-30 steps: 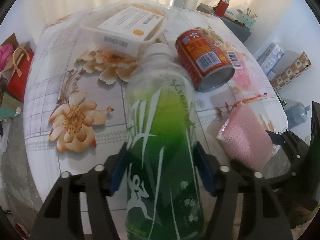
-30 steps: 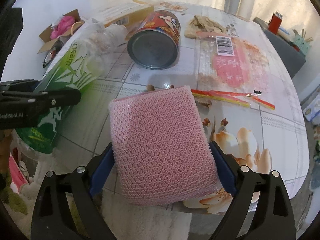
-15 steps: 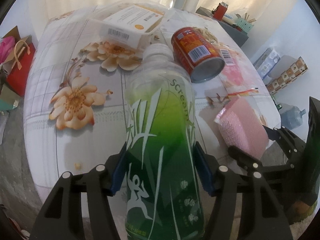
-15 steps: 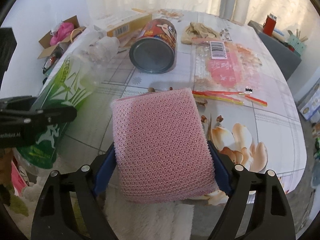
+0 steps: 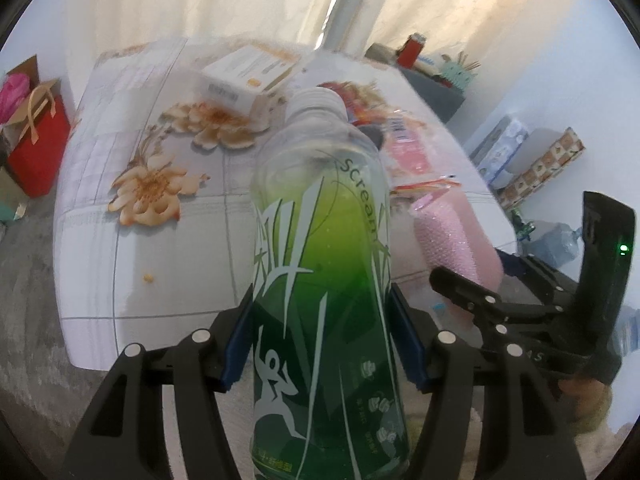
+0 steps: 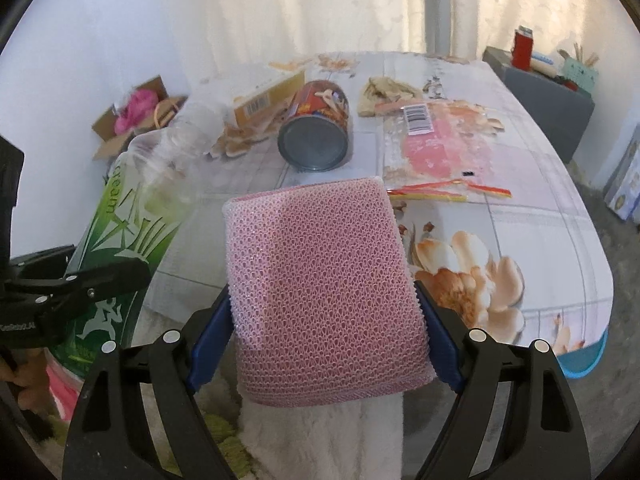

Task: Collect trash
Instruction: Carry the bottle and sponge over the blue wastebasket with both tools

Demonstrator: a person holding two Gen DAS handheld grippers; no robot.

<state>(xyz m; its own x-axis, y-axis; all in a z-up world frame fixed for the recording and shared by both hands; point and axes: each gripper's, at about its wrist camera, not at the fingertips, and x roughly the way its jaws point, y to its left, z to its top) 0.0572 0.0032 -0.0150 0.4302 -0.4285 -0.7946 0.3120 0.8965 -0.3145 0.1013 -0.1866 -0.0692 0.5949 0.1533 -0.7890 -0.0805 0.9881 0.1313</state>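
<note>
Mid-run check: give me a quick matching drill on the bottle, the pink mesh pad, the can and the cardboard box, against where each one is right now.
Things:
1. green bottle
2. pink mesh pad
3. can
4. cardboard box

Places:
A. lying on its side on the table, base toward the camera
B. clamped in the right gripper
C. on the table behind the can, barcode end showing
D. clamped in the left gripper

Pairs: 1-D, 2-B, 3-A, 4-C
</note>
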